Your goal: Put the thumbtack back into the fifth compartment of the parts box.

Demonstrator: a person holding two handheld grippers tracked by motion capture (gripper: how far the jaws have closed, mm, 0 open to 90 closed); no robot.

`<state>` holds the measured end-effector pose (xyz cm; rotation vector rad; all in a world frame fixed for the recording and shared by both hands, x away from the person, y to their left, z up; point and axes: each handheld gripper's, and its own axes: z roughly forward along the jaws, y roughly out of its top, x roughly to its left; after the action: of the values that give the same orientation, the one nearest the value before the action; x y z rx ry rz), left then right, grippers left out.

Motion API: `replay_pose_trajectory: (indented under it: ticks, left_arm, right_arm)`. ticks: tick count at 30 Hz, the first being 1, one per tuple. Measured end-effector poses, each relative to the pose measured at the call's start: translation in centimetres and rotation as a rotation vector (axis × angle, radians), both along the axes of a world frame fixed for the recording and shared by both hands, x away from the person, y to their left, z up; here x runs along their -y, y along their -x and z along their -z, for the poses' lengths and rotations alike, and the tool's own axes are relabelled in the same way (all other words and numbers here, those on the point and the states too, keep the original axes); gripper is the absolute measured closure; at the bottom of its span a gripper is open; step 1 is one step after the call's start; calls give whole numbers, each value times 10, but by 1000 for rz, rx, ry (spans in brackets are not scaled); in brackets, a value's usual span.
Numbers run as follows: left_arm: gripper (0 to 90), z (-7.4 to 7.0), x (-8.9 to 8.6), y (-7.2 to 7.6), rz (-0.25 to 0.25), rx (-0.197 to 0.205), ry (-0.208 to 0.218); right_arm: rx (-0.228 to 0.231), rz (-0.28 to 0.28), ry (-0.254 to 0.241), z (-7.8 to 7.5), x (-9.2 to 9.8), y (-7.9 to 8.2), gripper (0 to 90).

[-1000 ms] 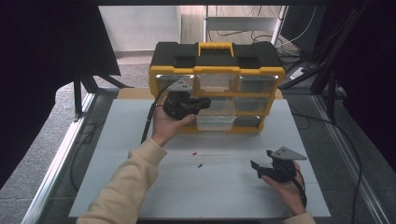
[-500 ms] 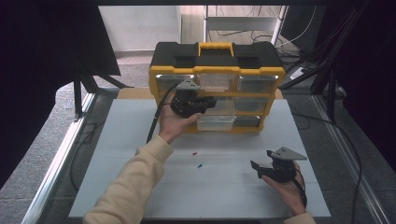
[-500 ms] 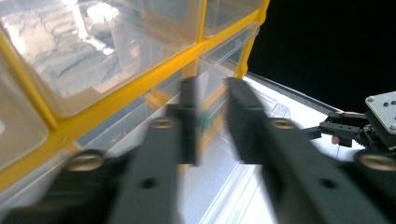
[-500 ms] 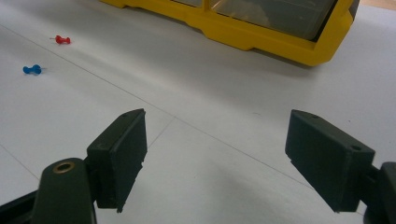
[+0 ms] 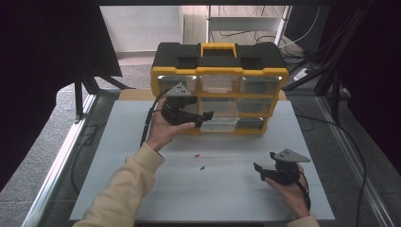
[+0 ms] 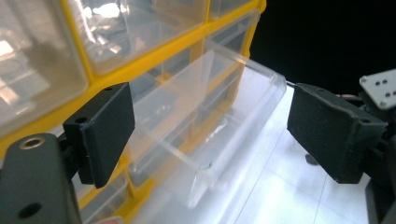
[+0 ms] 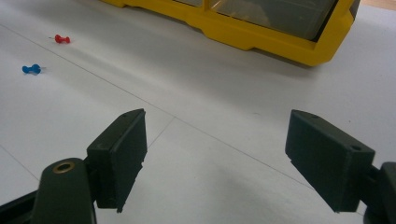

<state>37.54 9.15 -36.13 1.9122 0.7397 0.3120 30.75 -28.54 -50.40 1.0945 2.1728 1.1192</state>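
Left hand-held gripper (image 6: 210, 135) is opening wide around the pulled-out clear drawer (image 6: 205, 121), pads not touching; its own view is showing this gap.

**Open jaws flanking a pulled-out clear drawer**

The left gripper (image 6: 205, 135) is standing with its two black jaws spread wide, having just been opening, and nothing is being pressed between them. A clear plastic drawer (image 6: 205, 116) is sticking out of the yellow organizer (image 6: 140, 63) and lying in the gap between the jaws, its front lip reaching toward the right jaw without touching it. Other clear compartments are sitting shut above and to the left. The white table (image 6: 289, 186) is showing bright below the drawer
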Motion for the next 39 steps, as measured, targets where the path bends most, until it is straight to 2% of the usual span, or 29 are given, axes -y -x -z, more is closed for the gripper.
replay_pose_trajectory:
  ticks: [3,9,17,22,26,32,39]
  left_arm:
    - [149,3,-7,5,-1,-5,1]
    - [156,11,-20,16,-8,-16,-27]
    - [175,39,-41,27,-45,-73,-62]
    - [183,57,-46,31,-38,-105,-87]
    - [191,72,-47,31,-32,-131,-120]
    - [200,93,-38,27,-21,-167,-180]
    - [205,103,-30,23,-1,-181,-222]
  right_arm:
    - [3,-2,1,0,0,0,210]
    - [-3,-4,-3,0,0,-1,210]
    - [-3,0,-7,0,0,-1,210]
    - [-1,2,-5,0,0,-1,210]
    - [-4,5,1,1,-1,-2,210]
    - [-4,-2,-3,1,-1,-1,210]
    - [-4,-2,-2,1,-1,-2,210]
